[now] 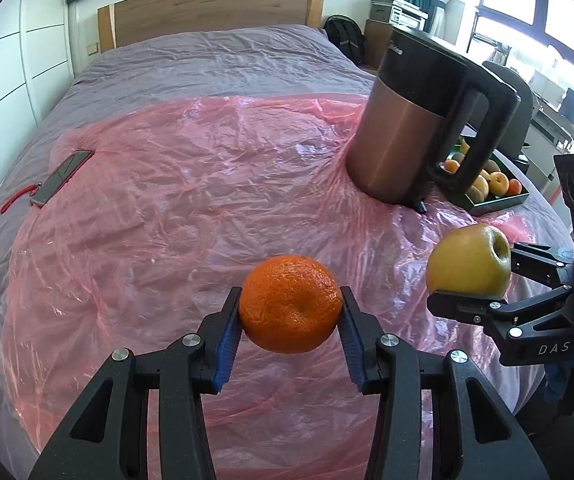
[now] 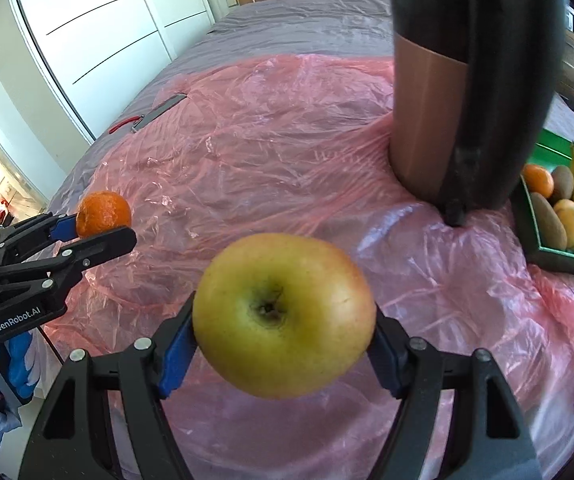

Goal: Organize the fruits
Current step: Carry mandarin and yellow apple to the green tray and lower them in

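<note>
My left gripper (image 1: 290,307) is shut on an orange mandarin (image 1: 290,303) and holds it above the pink plastic sheet (image 1: 191,184). It also shows at the left of the right wrist view (image 2: 99,220), with the mandarin (image 2: 103,213). My right gripper (image 2: 283,320) is shut on a yellow-green apple (image 2: 283,314), held above the sheet; it appears at the right of the left wrist view (image 1: 483,276) with the apple (image 1: 469,260). A dark green tray (image 2: 527,236) at the right holds several fruits: a mandarin, kiwis, a banana, yellow fruits.
A copper and black jug (image 1: 415,128) stands on the sheet between the grippers and the tray (image 1: 499,202). A phone with a red strap (image 1: 61,178) lies at the sheet's far left. The sheet covers a grey bed (image 1: 207,56); the bed's edge runs along the right.
</note>
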A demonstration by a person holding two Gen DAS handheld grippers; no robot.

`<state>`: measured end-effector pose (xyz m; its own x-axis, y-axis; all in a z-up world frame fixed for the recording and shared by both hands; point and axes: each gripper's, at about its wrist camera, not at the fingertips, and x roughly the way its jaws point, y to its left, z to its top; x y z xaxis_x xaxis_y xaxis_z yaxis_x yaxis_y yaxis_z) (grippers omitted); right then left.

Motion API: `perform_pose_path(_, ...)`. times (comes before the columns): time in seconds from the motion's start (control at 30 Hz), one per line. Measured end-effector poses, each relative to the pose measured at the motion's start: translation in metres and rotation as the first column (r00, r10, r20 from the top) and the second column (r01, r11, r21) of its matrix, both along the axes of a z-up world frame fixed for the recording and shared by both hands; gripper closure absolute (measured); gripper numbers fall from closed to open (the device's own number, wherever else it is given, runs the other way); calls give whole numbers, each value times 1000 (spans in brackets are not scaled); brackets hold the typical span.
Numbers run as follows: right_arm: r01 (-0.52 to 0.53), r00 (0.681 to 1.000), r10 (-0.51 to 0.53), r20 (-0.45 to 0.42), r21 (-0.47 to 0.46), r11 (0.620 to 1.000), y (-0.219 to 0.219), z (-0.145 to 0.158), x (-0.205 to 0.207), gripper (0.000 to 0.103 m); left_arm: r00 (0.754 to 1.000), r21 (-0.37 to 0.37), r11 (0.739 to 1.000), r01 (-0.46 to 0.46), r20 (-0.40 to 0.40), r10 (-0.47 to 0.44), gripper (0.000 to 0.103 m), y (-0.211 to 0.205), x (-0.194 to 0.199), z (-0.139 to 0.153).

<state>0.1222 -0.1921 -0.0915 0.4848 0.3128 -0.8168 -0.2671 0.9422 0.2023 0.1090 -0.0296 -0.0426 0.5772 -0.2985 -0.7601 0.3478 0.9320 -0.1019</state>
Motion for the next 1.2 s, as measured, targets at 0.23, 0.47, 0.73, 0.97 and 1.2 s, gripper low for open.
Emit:
perform_pose_path(0.23,80,996,-80,30,4,997,-53,15,-20,15,997,-10,998,68,21,-68,63,-53,-15,18)
perform_pose_path(0.47,161,985,-162,61,17,987,-107,28,-37,15,989,2,989,147,26,-147,63,-111,-25,30)
perform_pose_path(0.73,266,959,-269,89,39,963,-178,33,-50,15,971,50,971,236,16,-237,63,-177,-32,37)
perform_pose_path(0.97,330,937,-332,105,36,943,-233,32,-50,15,958,84,955,285,-6,-285,63,-226,-28,35)
perform_pose_path(1.2,364,923,-367,119,44,930,-272,28,-40,15,946,109,940,323,-21,-323,63,-268,-19,32)
